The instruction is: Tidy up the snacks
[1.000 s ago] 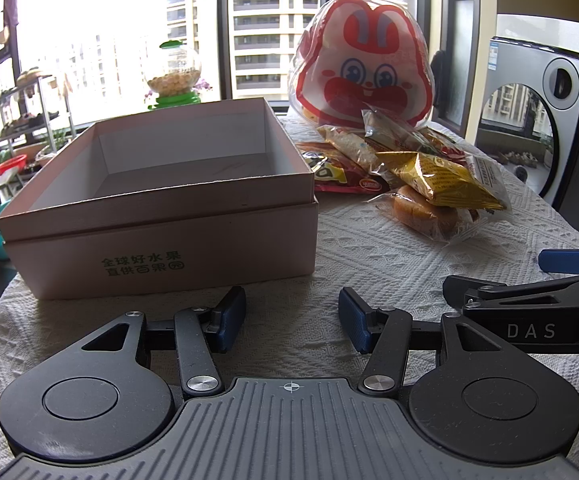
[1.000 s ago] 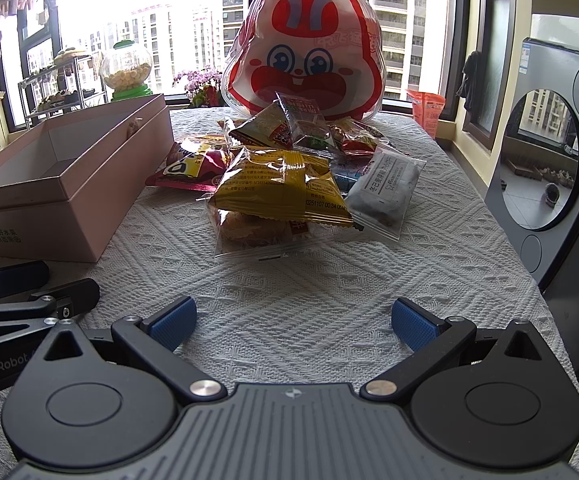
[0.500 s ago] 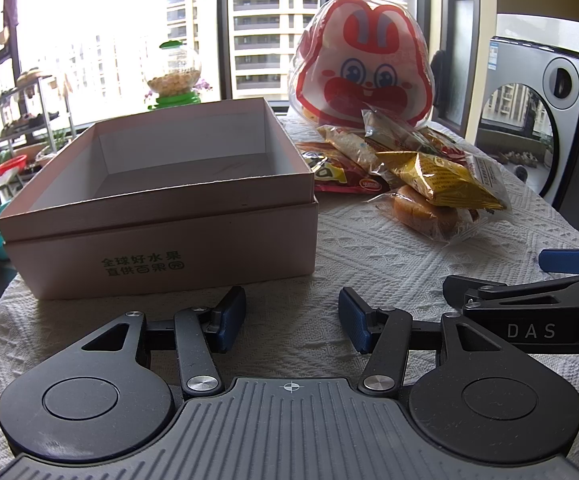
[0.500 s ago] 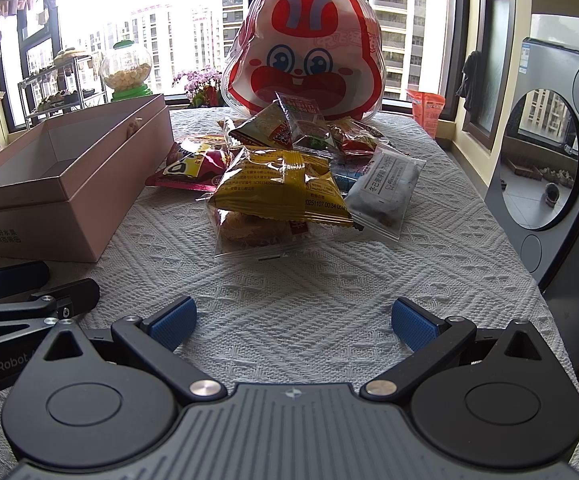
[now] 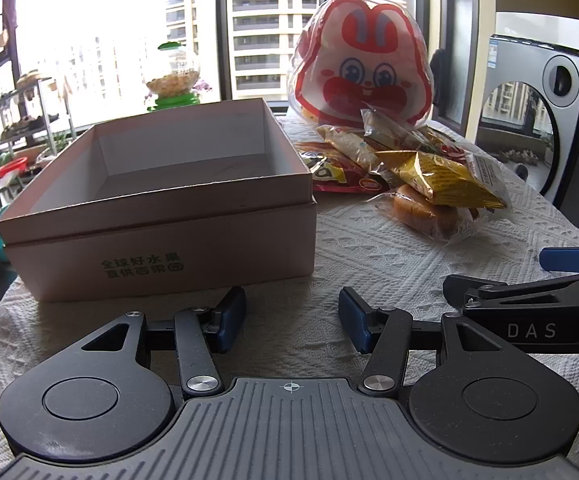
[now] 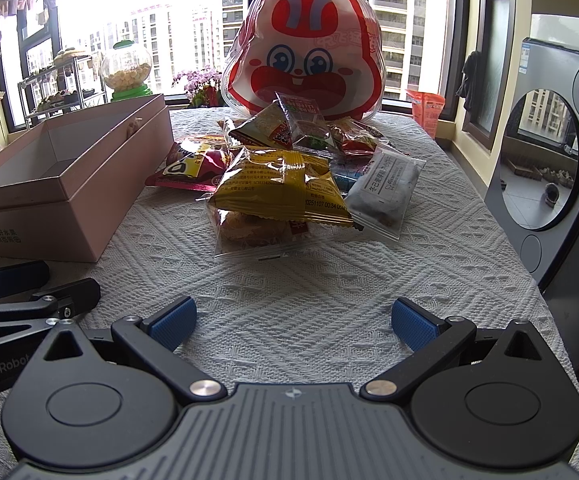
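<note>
We hold our left gripper (image 5: 292, 320) low over the near edge of the bench (image 5: 389, 256), its blue pads partly apart with only the white woven cloth between them; it holds nothing. Just ahead of it, slightly to the left, sits the pink box (image 5: 161, 216), open at the top and showing a bare white inside, with green characters printed on its near wall.

Our right gripper (image 6: 292, 322) rests beside the left one, its jaws spread wide and nothing between the pads. Straight ahead of it lies the pile of snacks (image 6: 289, 172), to the right of the box and apart from it. A yellow packet (image 6: 281, 188) lies on top of a clear bag with a bun (image 6: 249, 228) at the front of the pile. A white packet (image 6: 385, 188) leans at the right side, and a red and yellow packet (image 6: 193, 168) lies at the left, nearest the box. Behind the pile stands a big rabbit-face bag (image 6: 305, 60), upright near the window.
</note>
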{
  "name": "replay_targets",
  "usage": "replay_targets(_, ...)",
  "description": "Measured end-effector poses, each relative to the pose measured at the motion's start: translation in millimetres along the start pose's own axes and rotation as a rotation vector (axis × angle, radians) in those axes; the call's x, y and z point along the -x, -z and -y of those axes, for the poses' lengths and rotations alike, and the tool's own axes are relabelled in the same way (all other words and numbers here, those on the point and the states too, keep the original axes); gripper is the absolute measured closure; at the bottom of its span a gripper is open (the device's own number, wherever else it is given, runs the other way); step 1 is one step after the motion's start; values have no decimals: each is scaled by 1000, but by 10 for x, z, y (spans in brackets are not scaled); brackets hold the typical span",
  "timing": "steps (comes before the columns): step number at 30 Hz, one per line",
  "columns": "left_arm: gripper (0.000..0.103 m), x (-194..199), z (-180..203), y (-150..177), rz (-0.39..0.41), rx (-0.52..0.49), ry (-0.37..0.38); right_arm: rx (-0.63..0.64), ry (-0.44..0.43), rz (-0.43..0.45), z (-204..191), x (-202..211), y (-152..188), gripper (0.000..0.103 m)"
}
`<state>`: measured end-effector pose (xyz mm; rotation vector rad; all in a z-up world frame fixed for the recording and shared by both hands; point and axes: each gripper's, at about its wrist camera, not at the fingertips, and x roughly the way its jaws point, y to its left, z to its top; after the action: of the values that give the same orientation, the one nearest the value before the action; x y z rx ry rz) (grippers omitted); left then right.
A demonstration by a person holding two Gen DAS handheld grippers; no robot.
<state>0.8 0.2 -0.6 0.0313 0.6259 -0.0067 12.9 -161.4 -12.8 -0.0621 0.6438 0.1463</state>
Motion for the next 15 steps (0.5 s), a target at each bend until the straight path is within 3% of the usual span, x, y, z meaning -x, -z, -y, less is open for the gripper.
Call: replay_targets(15,43,8,32,-2,3,-14,-12,-1,-1,1,5,-7,7,0)
